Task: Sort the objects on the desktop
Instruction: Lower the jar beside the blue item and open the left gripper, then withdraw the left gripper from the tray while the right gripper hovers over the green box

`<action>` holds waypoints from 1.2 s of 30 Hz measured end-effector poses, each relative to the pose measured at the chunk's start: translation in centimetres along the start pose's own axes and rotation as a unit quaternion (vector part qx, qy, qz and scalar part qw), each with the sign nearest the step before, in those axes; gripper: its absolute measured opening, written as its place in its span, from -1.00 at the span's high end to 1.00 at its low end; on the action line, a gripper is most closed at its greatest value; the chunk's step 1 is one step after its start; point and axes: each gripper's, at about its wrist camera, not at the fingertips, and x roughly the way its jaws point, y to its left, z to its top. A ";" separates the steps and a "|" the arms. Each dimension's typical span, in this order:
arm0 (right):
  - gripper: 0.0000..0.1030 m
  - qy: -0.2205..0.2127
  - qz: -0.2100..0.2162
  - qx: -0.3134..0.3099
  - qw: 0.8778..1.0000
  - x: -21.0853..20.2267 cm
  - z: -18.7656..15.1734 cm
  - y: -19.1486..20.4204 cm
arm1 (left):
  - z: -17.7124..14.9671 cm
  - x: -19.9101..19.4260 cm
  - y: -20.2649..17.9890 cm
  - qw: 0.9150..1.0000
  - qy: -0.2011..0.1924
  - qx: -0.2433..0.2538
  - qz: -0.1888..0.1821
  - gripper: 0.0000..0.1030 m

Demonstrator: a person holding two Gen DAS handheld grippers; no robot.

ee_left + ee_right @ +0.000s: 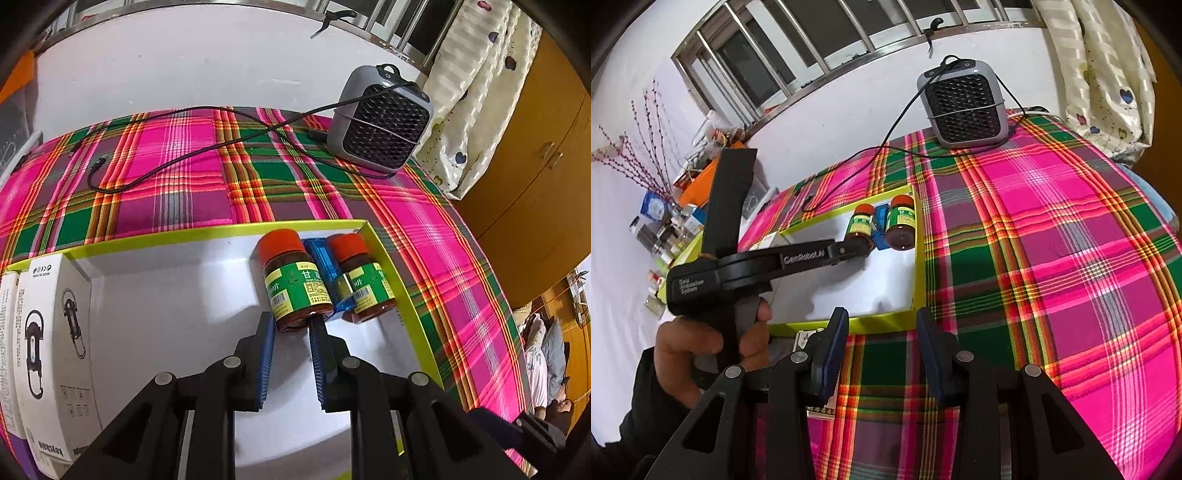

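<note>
A brown medicine bottle point(295, 284) with a red cap and green label lies on its side in the yellow-rimmed white tray point(221, 229). My left gripper point(292, 319) is shut on its base, blue pads on either side. To its right lie a blue box point(325, 266) and a second, matching bottle point(364, 280) in the tray's far right corner. The right wrist view shows the same bottles point(860, 221) point(901, 221), the tray point(918, 266) and the left gripper point(862, 245). My right gripper point(882, 321) hangs open and empty over the tray's near edge.
White product boxes point(51, 350) stand along the tray's left side. A grey heater point(384, 122) sits at the far edge of the plaid cloth point(184, 184), its black cable point(166, 166) trailing across it. A hand point(687, 350) holds the left gripper's handle. A cluttered shelf point(665, 221) lies left.
</note>
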 end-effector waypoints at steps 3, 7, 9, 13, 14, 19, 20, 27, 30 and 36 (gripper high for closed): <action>0.23 -0.005 -0.002 -0.003 1.000 0.1 0.4 0.1 | -0.4 -0.6 -0.1 1.000 -0.003 0.005 -0.006 0.63; 0.23 -0.009 -0.004 -0.010 1.000 0.4 0.9 0.4 | -0.9 -1.7 -0.1 1.000 -0.009 0.011 -0.012 0.63; 0.23 -0.010 -0.002 -0.013 1.000 0.5 1.1 0.6 | -1.2 -2.3 -0.1 1.000 -0.013 0.011 -0.016 0.63; 0.23 -0.003 -0.001 -0.018 1.000 0.5 0.7 0.8 | -1.8 -4.1 0.2 0.999 -0.026 0.009 -0.023 0.63; 0.23 -0.002 -0.001 -0.018 1.000 0.4 0.6 0.9 | -2.0 -4.5 0.3 0.999 -0.030 0.008 -0.024 0.63; 0.23 0.002 -0.001 -0.024 1.000 0.0 -0.4 1.4 | -3.6 -6.8 0.7 0.999 -0.043 0.006 -0.023 0.63; 0.23 0.004 0.000 -0.026 1.000 -0.1 -0.6 1.6 | -3.9 -7.2 0.8 0.999 -0.044 0.006 -0.023 0.63; 0.23 0.015 0.011 -0.053 0.998 -0.5 -2.2 3.9 | -6.6 -9.9 1.7 0.998 -0.061 0.000 -0.010 0.63; 0.23 0.020 0.017 -0.073 0.997 -0.3 -2.9 5.2 | -8.0 -10.9 2.5 0.998 -0.066 -0.004 0.001 0.63; 0.23 0.035 0.010 -0.106 0.994 0.9 -4.0 7.0 | -10.2 -12.4 4.1 0.996 -0.080 -0.016 0.031 0.52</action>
